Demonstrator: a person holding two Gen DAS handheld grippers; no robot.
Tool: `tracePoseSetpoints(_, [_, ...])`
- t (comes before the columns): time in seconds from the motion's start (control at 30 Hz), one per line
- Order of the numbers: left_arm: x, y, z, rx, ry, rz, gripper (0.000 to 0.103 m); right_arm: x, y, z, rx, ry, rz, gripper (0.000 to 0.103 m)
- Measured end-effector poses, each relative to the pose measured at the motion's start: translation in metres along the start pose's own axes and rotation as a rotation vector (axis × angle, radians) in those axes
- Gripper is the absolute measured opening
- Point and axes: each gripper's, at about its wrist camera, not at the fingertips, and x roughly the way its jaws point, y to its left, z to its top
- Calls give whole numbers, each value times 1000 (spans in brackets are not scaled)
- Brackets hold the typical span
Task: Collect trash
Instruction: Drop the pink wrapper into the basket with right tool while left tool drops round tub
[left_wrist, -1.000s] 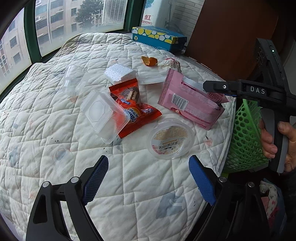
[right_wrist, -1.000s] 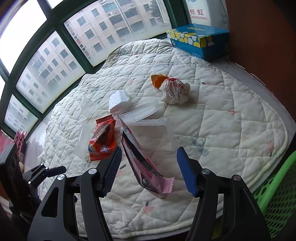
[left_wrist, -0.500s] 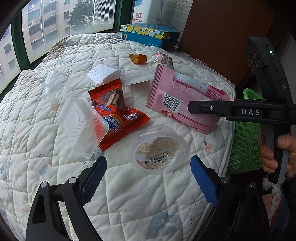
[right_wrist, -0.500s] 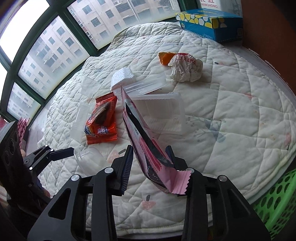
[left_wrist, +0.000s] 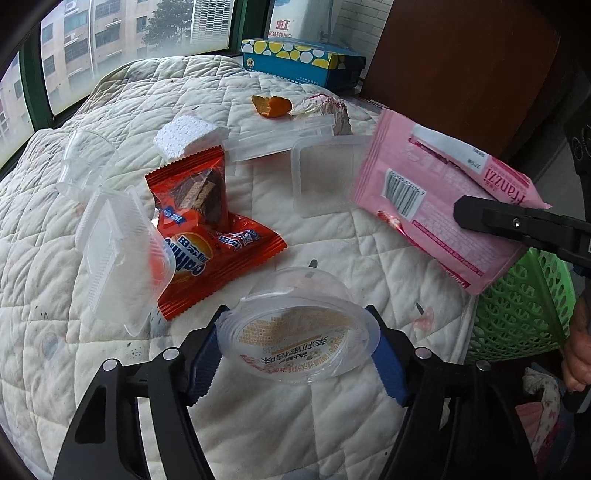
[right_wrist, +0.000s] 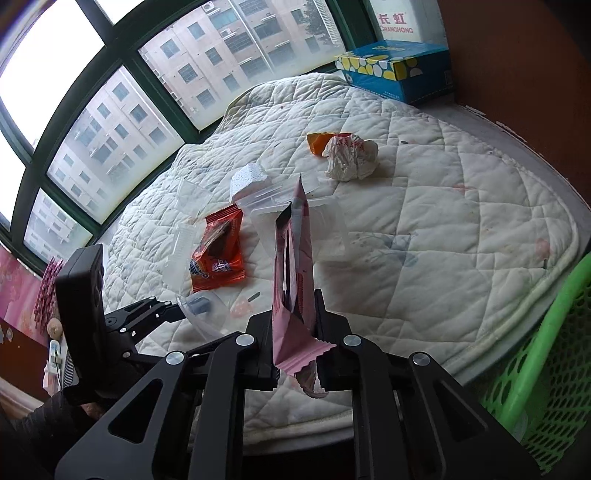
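A clear round plastic cup with a printed label sits between the blue pads of my left gripper. The jaws are closing and both pads touch its rim. The right wrist view shows this gripper low on the left with the cup. My right gripper is shut on the bottom end of a pink snack wrapper, which stands up from the jaws. In the left wrist view the pink wrapper hangs above the quilt's right edge, pinched by the right gripper.
A green mesh basket stands off the right edge of the quilted table cover. On the cover lie an orange-red wrapper, clear containers, a foam block, orange peel, crumpled paper and a tissue box.
My left gripper came forward and down over the clear cup and narrowed around it. The right gripper closed on the pink wrapper and raised it off the quilt.
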Motion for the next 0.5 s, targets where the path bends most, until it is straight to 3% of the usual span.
tracePoseSetpoints(0.5, [-46,-27,11,40,-75,-64,67,-80,-25,-20,125,-179,-17,12])
